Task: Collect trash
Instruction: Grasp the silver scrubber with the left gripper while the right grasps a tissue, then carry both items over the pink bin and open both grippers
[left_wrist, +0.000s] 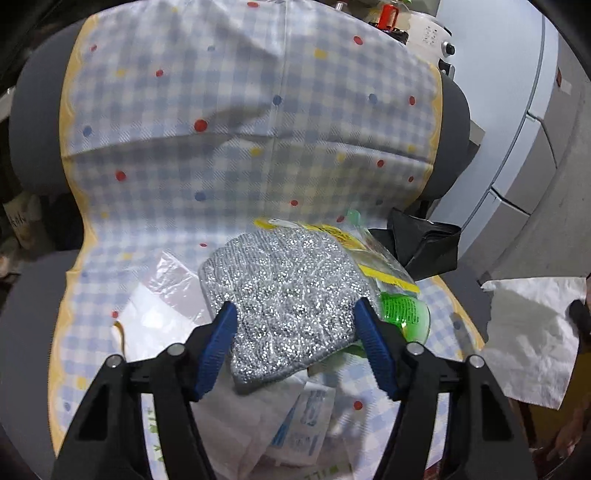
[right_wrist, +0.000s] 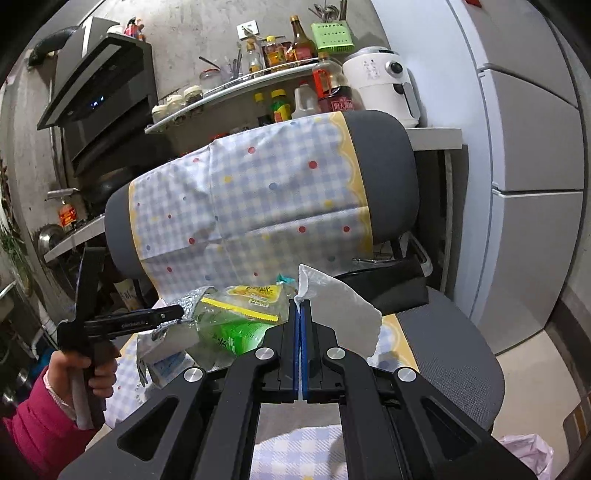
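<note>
A silver glittery scouring pad sits between the blue pads of my left gripper, which press on its two sides above the pile. In the right wrist view the left gripper comes in from the left with the silver pad at its tip. My right gripper is shut on a crumpled white tissue, held up over the seat; the tissue also shows at the right of the left wrist view. A clear bag with a yellow strip and green label and white wrappers lie on the chair.
The trash lies on a grey office chair draped with a blue checked, dotted cloth. A black bag sits behind the pile. A fridge stands at the right, kitchen shelves with bottles behind. A pink bag lies on the floor.
</note>
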